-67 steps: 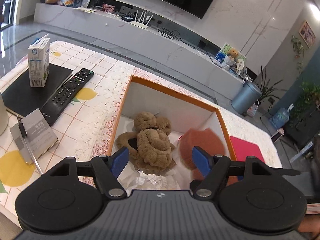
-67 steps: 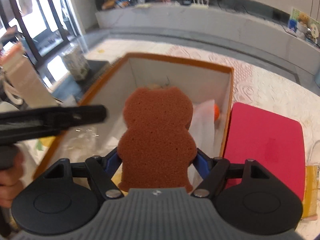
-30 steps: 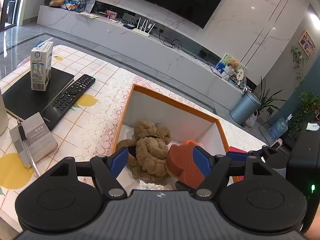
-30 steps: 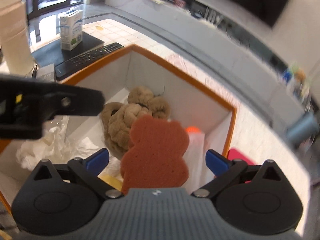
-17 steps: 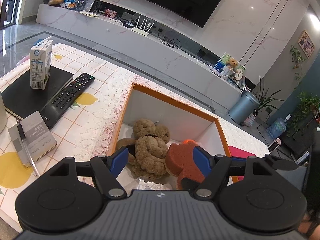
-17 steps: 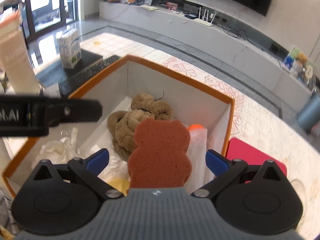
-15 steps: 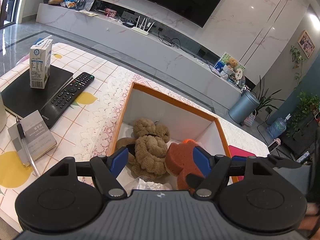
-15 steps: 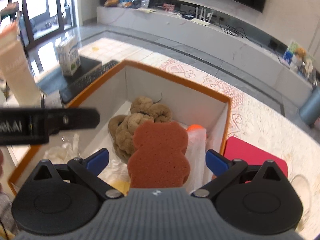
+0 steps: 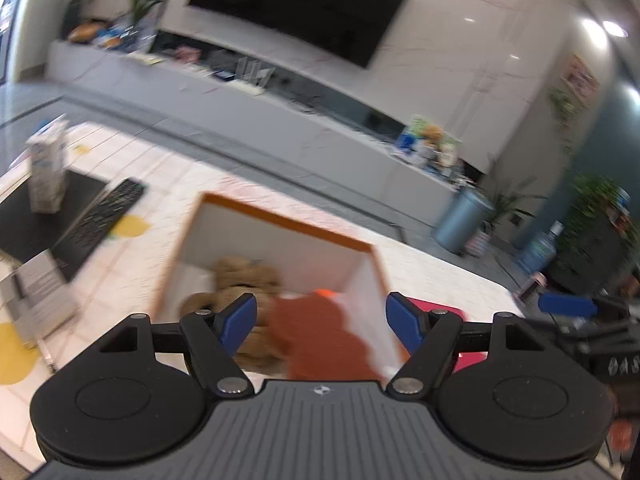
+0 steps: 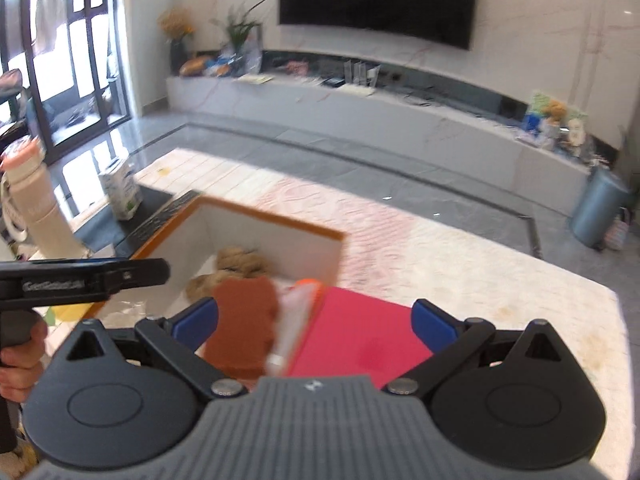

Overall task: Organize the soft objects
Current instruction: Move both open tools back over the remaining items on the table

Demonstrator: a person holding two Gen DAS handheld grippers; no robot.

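right wrist view: right gripper [image 10: 314,316] jaws spread wide, empty; left gripper [image 9: 320,316] likewise open. the brown sponge [image 10: 244,320] stands inside the orange-rimmed box [image 10: 272,222], beside the plush toy [image 10: 236,264]. judged step: withdraw upward, clear of the box wall, without snagging the sponge.

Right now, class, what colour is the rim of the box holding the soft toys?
Orange; the box rim shows best in the right wrist view.

Sponge [image 9: 320,336] and plush [image 9: 244,284] in box [image 9: 280,216]; pad [image 10: 360,340] right of box; remote [image 9: 100,220], carton [image 9: 46,176] left.
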